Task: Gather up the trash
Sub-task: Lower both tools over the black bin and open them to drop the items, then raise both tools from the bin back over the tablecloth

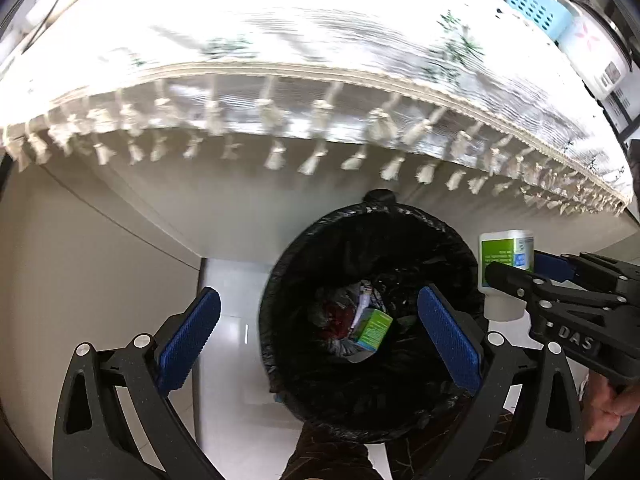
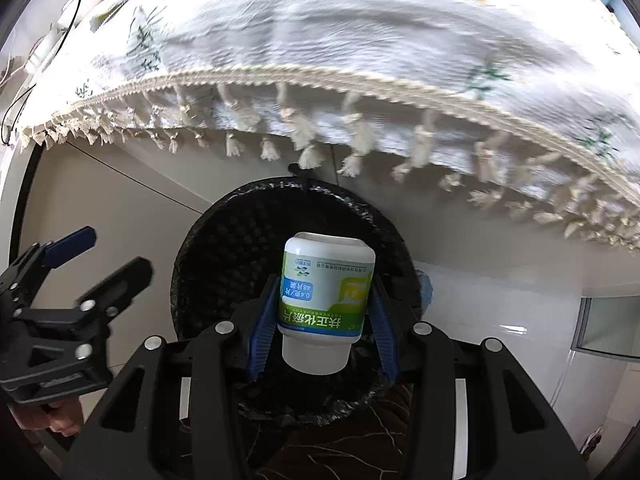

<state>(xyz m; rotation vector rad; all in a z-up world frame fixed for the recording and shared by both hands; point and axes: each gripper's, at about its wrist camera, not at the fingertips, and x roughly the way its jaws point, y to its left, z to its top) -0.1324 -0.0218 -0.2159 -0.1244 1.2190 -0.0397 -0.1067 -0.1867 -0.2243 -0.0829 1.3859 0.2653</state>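
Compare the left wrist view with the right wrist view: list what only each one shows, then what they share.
Only the left wrist view: the bin's inside, with a green carton lying on crumpled trash, and a blue basket on the table.

Only the right wrist view: the bottle's label face-on, the bottle upside down, its cap toward the camera.

Both: the black-lined bin, the white bottle clamped in the right gripper, the open, empty left gripper, and the fringed tablecloth.

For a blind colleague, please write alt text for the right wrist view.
The right hand-held gripper holds a white plastic bottle with a green label upside down above a round bin lined with a black bag. A fringed white tablecloth hangs behind; the left hand-held gripper is open beside it.
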